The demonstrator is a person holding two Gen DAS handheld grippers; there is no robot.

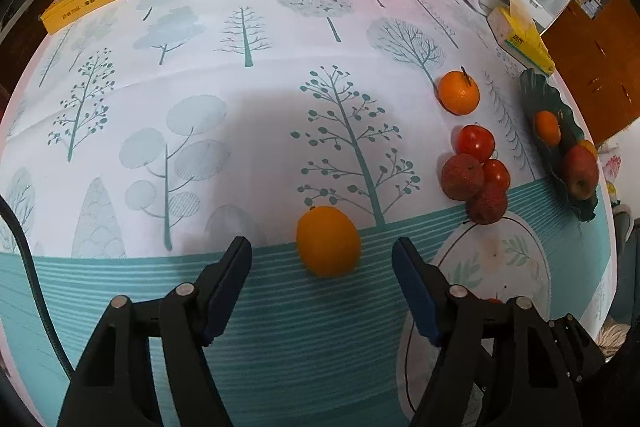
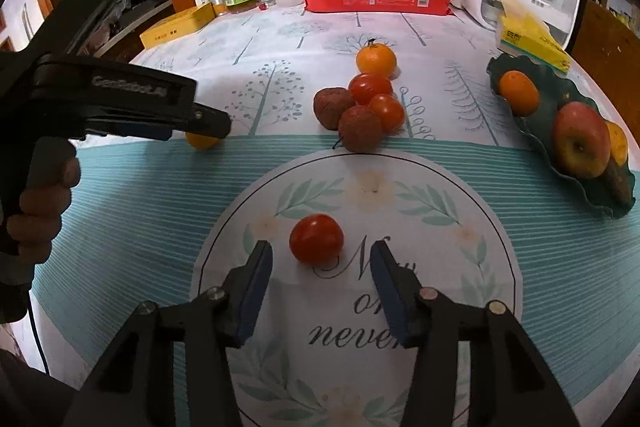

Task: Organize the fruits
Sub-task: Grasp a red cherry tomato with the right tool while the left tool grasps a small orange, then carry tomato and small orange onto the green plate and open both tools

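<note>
In the left wrist view, the left gripper [image 1: 322, 253] is seen at the bottom of the frame with its jaws apart; a smooth, rounded orange [image 1: 328, 241] lies on the desk [image 1: 240, 107] just ahead of them, untouched by either blue pad. At the right edge, a dark green plate [image 1: 536, 91] with a wavy rim already holds an orange fruit and a glossy red apple [image 1: 579, 171], so part of the sorting appears done. Left of the plate, a loose cluster [image 1: 478, 173] of shiny tomatoes and rough-skinned reddish fruits remains, with a stemmed tangerine [image 1: 458, 91] above it. In the right wrist view, the right gripper [image 2: 321, 259] is shown at the lower centre, jaws apart, flanking a smooth red tomato [image 2: 316, 238] on the printed medallion of the wipe-clean tablecloth; no pad is pressed against it. The plate sits at the right edge of this frame. By this judgement, most fruits are still to be collected.
</note>
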